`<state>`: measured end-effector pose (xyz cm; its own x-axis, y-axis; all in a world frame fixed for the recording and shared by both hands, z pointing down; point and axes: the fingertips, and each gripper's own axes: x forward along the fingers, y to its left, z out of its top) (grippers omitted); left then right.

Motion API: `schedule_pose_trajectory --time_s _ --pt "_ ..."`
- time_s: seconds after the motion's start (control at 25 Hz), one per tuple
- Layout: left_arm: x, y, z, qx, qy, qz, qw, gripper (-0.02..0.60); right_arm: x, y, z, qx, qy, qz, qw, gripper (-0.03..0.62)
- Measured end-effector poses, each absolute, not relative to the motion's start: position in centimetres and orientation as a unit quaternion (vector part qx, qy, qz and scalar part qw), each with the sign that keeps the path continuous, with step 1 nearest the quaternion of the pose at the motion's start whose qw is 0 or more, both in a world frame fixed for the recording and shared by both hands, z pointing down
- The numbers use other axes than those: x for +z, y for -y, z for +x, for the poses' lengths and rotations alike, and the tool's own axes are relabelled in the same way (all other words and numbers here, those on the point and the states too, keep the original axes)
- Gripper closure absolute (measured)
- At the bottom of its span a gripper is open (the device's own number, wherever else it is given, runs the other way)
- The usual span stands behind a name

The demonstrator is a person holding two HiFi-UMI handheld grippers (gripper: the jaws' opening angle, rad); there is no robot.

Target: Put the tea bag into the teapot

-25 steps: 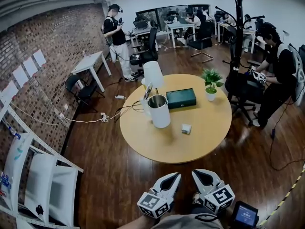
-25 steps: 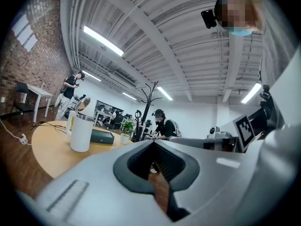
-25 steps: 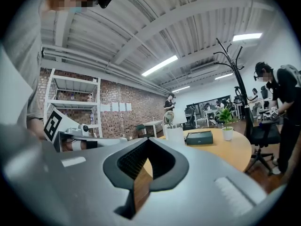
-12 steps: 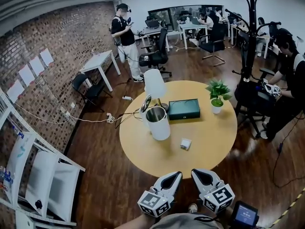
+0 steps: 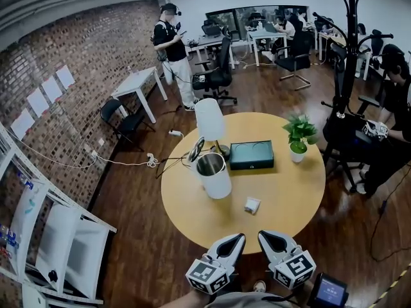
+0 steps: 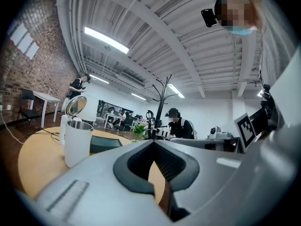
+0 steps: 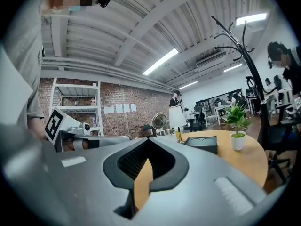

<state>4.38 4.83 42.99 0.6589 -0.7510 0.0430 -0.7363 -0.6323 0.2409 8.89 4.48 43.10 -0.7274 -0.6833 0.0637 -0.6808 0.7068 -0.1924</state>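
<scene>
Tea bag [image 5: 252, 205]: a small white packet lying flat on the round wooden table [image 5: 286, 191], in the near part of the top, apart from everything else. Its outline looks nearly square, and at this size no long axis or pointing direction can be told.

Teapot [image 5: 216, 176]: a white kettle-style vessel with a steel rim, standing upright beyond and to the left of the tea bag, near but not touching it. Its long axis is vertical, its mouth faces up, and its hinged lid [image 5: 197, 149] is tipped open on the far left side.

Behind the teapot stand a white table lamp [image 5: 209, 119] and a dark green box [image 5: 251, 154] lying flat. A potted plant [image 5: 299, 134] sits near the table's right edge.

Left gripper [image 5: 238, 237] and right gripper [image 5: 262, 235]: side by side off the table's near edge, pointing level toward it. Each has its jaws together at the tips with nothing between them.

Surroundings: brick wall [image 5: 70, 50] at left, coat stand [image 5: 350, 43] at right, a standing person [image 5: 172, 40] in the background.
</scene>
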Motion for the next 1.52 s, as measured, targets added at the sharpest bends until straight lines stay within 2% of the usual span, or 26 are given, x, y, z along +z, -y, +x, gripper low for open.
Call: schedule_pose_trajectory --time_s 0.72,1.52 --pt "43.3 9.6 -2.0 -0.038 0.342 0.931 0.118 0.583 43.9 9.1 2.6 -0.095 -0.891 -0.445 0.003 0.588" --pt "44.9 17.1 -1.9 -0.026 0.36 0.922 0.139 0.583 45.2 16.5 2.7 -0.113 -0.894 -0.433 -0.027 0.588"
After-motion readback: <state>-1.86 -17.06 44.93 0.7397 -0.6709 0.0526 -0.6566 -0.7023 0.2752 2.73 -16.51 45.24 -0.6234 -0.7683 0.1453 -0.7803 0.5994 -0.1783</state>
